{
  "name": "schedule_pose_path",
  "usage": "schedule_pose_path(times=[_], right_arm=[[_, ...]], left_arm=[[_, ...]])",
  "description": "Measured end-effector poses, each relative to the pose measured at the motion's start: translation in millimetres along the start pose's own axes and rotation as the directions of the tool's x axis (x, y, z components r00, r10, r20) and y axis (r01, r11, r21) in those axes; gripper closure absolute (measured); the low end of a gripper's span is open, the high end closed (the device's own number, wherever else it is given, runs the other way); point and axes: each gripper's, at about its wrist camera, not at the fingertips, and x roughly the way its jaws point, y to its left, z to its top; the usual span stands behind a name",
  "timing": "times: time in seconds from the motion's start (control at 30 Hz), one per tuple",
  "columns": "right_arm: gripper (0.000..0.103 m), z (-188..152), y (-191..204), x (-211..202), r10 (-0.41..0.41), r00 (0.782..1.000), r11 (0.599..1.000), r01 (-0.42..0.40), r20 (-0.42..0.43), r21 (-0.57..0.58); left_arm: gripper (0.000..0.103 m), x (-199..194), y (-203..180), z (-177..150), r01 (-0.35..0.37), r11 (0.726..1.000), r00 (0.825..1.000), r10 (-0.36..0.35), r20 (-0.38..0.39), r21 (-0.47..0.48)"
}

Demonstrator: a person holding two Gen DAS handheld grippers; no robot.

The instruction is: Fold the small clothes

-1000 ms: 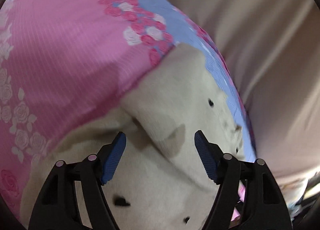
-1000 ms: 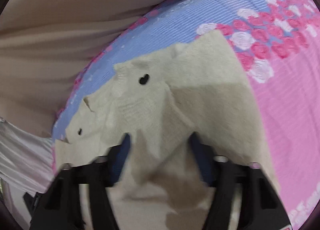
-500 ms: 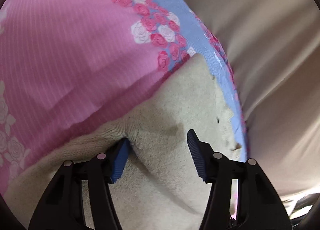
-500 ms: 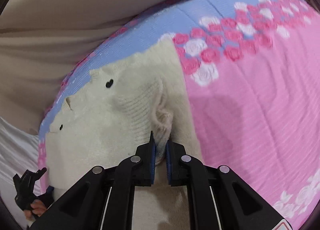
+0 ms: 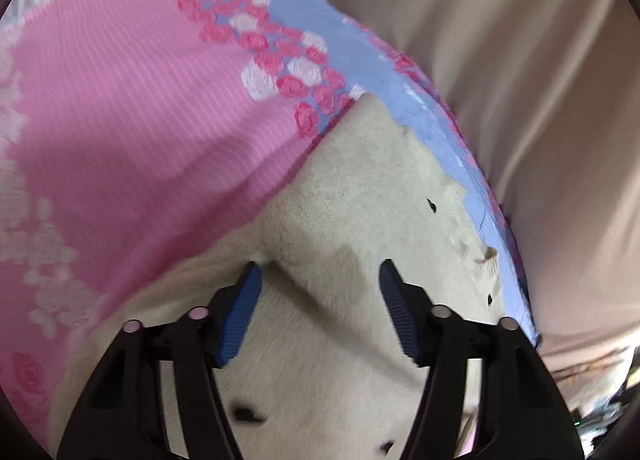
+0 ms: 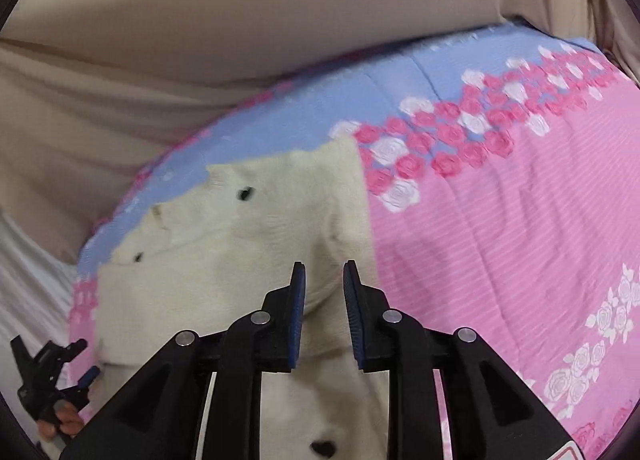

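A cream knitted garment with small black buttons (image 5: pixel 360 196) lies flat on a pink and blue rose-patterned bedspread (image 5: pixel 120 108). My left gripper (image 5: pixel 320 280) is open above the garment, its blue pads wide apart and holding nothing. In the right wrist view the same garment (image 6: pixel 248 244) lies under my right gripper (image 6: pixel 324 280), whose jaws stand a small gap apart with no cloth between them. The left gripper also shows in the right wrist view (image 6: pixel 52 376) at the lower left, held by a hand.
A beige sheet (image 6: pixel 200 40) rises behind the bedspread (image 6: pixel 500 220). The bedspread's blue border (image 5: pixel 360 60) runs along the garment's far edge. White cloth (image 6: pixel 28 280) lies at the left.
My right gripper, pinched on a fold of the garment half a second ago, has let it go and opened slightly; the garment lies flatter. My left gripper has lifted back.
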Motion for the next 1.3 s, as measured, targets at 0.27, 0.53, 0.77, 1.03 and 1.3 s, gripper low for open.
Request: schedule_pose_path(times=[0.27,0.53,0.77,1.03,1.3], right_arm=[[0.101,-28.0,-20.0,36.6,-0.063,0.989,0.995,0.052,-0.132,-0.083],[0.054,-94.3,-61.7,-76.9,-0.066,0.989,0.997,0.059,-0.133,-0.056],[0.048,-197.8,-93.8,-107.3,-0.038,0.938,0.997,0.060,-0.346,0.053],[0.045,-223.3,-73.8,-110.9,0.022,0.933,0.998,0.002,-0.360,0.065],[0.092,-221.8,-68.0,-103.9,0.031,0.929,0.999,-0.014,-0.368,0.047]], left_arm=[[0.037,-11.1,25.7,-23.5,-0.143,0.987,0.990,0.143,0.011,0.068],[0.031,-78.5,84.3,-55.5,-0.190,0.967,0.982,0.190,0.014,0.169],[0.025,-104.3,138.4,-108.4,-0.158,0.979,0.965,0.181,-0.188,0.128],[0.025,-94.4,127.0,-109.6,-0.138,0.967,0.933,0.199,-0.299,0.212],[0.093,-80.8,118.6,-111.6,-0.093,0.965,0.890,0.190,-0.414,0.243]])
